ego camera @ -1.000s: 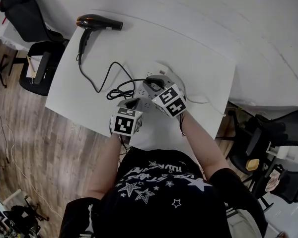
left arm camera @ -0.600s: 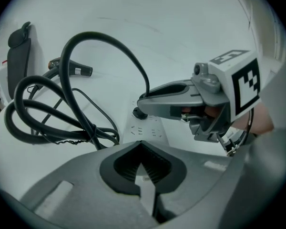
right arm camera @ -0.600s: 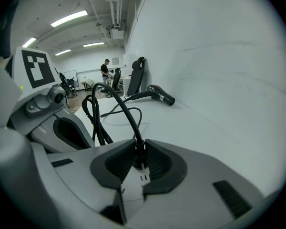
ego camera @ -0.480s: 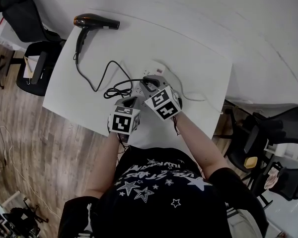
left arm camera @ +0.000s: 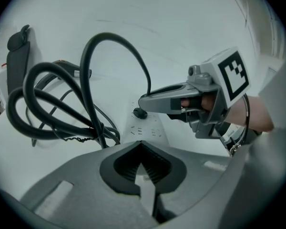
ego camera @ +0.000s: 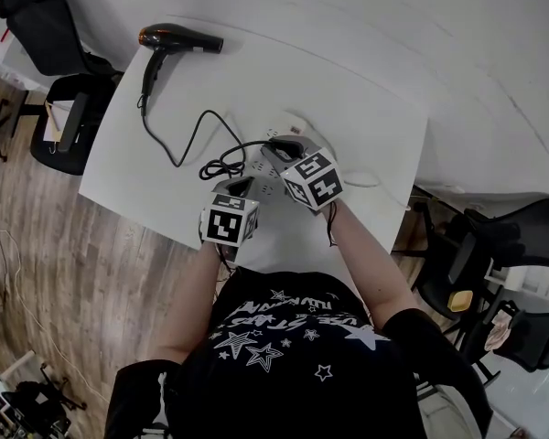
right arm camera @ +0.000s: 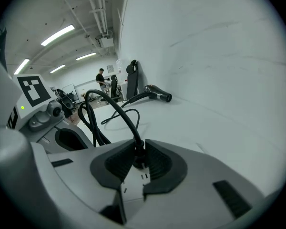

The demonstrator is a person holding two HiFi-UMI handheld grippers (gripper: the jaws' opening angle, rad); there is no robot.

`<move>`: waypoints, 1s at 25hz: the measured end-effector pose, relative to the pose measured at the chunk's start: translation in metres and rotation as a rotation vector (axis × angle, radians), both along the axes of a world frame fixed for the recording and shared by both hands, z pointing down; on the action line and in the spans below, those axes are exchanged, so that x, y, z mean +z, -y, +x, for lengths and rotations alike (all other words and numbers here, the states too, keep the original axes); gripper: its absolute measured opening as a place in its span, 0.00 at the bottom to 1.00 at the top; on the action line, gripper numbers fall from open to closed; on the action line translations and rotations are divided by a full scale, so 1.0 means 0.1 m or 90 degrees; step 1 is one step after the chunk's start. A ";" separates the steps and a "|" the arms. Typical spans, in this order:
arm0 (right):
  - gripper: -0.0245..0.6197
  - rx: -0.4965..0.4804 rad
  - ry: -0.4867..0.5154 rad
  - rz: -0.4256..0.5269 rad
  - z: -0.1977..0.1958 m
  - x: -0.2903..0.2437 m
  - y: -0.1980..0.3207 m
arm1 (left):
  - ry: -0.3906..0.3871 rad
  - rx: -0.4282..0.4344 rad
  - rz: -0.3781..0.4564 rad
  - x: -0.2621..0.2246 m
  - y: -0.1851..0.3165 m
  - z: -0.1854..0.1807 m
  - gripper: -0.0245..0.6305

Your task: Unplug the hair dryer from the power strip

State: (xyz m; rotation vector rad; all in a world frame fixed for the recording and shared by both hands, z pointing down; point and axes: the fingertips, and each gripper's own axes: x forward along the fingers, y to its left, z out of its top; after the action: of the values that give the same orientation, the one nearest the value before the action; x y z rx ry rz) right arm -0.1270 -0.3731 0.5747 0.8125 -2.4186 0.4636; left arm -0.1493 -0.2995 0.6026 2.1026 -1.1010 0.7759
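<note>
Over at the far left corner of the white table (ego camera: pixel 366 108) lies the black hair dryer (ego camera: pixel 178 39), on its side and well apart from both hands. Its black cord (ego camera: pixel 169 149) trails toward the person and bunches into a loose coil (ego camera: pixel 221 165) just left of the white power strip (left arm camera: pixel 148 131). The left gripper (left arm camera: pixel 141 144) points down at the near end of the strip with its claw tips closed together and nothing between them; I can't tell whether it presses on the strip. To the right, the right gripper (right arm camera: pixel 139 151) has its claw clamped on the dryer's plug (right arm camera: pixel 138 160), one ribbed pad on each side. The plug sits in a socket of the strip, and the cord rises out of the claw in an arch.
</note>
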 end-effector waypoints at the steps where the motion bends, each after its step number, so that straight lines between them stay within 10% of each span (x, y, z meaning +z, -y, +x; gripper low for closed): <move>1: 0.15 -0.006 -0.019 0.015 -0.01 -0.01 -0.01 | 0.003 -0.001 0.001 0.00 0.00 0.00 0.05; 25: 0.14 -0.045 -0.088 0.089 -0.07 -0.06 -0.08 | 0.013 0.007 -0.041 0.03 0.01 0.01 0.05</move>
State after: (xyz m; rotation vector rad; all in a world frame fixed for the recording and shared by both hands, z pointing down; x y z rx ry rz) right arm -0.1336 -0.3648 0.5689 0.7870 -2.3616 0.2047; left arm -0.1478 -0.3001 0.6053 2.0534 -1.0619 0.8289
